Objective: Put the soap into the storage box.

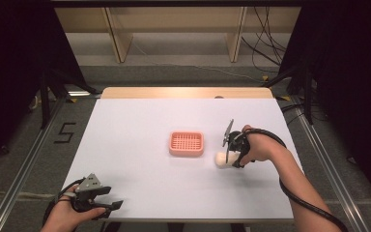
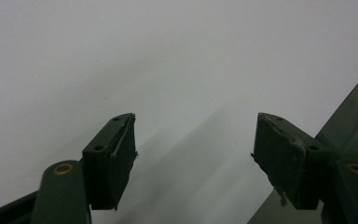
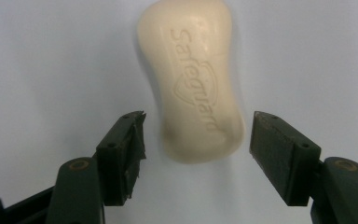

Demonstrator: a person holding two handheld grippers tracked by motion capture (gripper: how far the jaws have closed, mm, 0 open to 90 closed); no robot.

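Right of centre in the high view: my right claw, jaws apart, straddling the near end of the soap bar lying flat on the white table, beside the pink soap dish. Risk: slick, rounded soap squirting forward if gripped so near its end. Lower left: my left claw, jaws apart, empty.

Overhead camera faces the table; gripper cameras hover close, perhaps downward.
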